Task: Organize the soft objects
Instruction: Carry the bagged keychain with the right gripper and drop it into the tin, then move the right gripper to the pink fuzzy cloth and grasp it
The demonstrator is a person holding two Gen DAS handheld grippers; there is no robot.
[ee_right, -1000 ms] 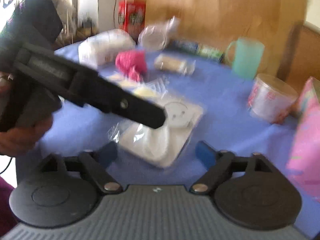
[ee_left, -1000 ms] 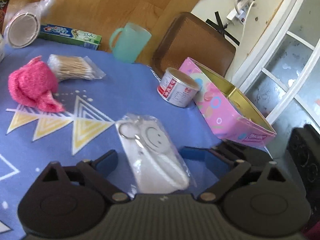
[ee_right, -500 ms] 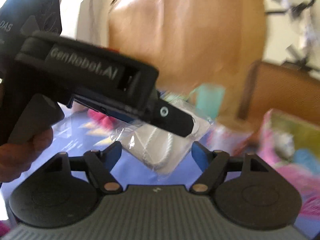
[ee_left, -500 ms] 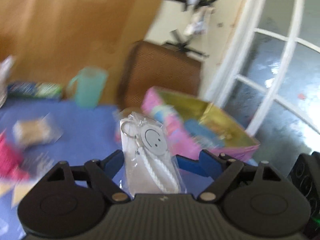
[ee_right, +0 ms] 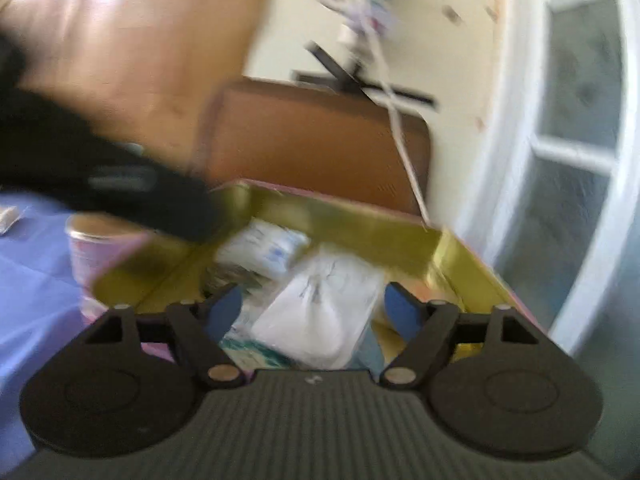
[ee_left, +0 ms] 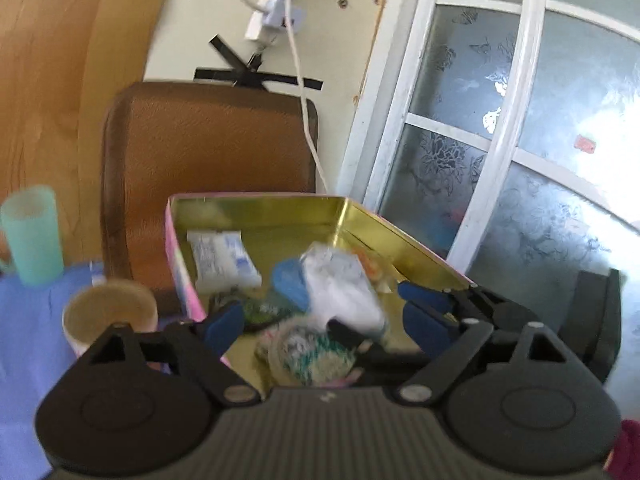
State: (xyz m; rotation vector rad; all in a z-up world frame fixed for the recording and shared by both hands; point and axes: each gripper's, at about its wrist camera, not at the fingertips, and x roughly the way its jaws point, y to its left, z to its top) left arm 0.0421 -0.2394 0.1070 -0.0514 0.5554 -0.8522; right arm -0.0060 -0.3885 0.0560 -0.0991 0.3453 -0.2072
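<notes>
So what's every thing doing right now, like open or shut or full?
Pink tin box: lid off, partly filled with soft things.
White bagged keychain: over the box, between the left gripper's fingers, blurred.
Left gripper: jaws opening.
Right gripper: open, nothing gripped.
Can: upright, beside the box.
Green cup: upright.

Motion smears my whole right wrist view. The white packet (ee_right: 320,312) hangs between my right fingers (ee_right: 224,312) as a streaked blur, so I cannot tell whether the pads touch it. My left gripper's body (ee_right: 108,184) crosses at ten o'clock as a dark smudge, its lettering unreadable, covering the tin box's (ee_right: 360,216) near corner. In my left wrist view the packet (ee_left: 340,284) is blurred too, and the things beneath it are hard to name. The green cup (ee_left: 32,236) is cut by the nine o'clock edge.
</notes>
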